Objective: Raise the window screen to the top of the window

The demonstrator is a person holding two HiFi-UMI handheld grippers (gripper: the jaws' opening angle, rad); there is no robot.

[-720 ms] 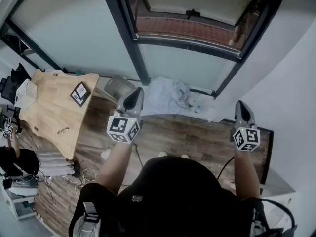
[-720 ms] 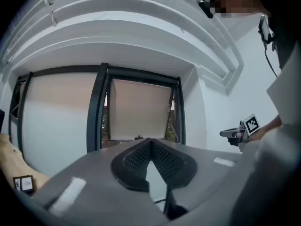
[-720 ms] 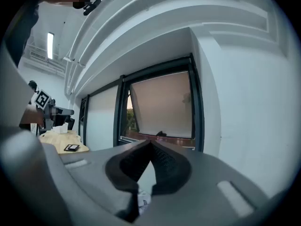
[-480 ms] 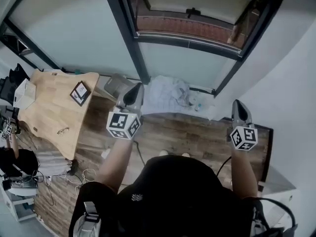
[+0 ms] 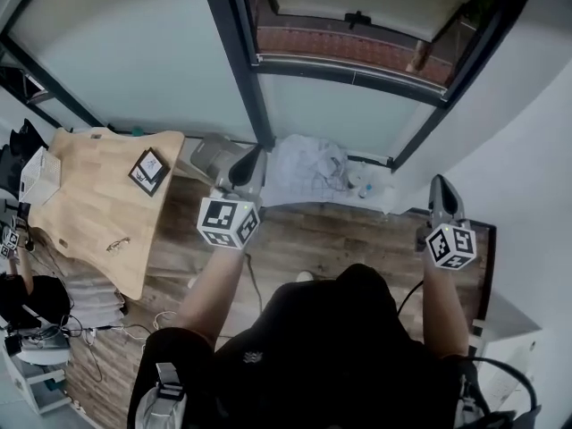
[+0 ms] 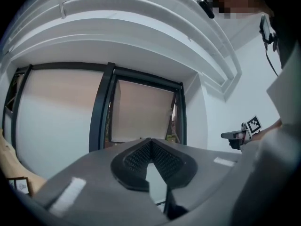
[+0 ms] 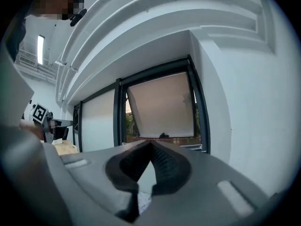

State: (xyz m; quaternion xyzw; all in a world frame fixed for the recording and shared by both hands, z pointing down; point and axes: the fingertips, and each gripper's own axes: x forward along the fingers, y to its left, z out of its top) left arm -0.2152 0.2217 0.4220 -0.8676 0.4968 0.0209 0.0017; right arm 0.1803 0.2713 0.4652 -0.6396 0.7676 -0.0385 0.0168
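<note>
The screen (image 7: 162, 107) is a pale, plain beige sheet inside the black frame (image 7: 199, 112) of the right window pane. It covers most of the opening. Its lower edge is straight and carries a small dark handle (image 7: 162, 136) in the middle. Under this edge a narrow strip is uncovered, and there a brick-red ledge (image 5: 349, 47) and some green show.

The left gripper (image 5: 248, 164) and the right gripper (image 5: 442, 189) are held level toward the window, well apart from the screen and from each other. On both, the jaws are closed together at the tips and nothing is between them. A wooden table (image 5: 89, 195) stands at the left, below the large pale pane.
</note>
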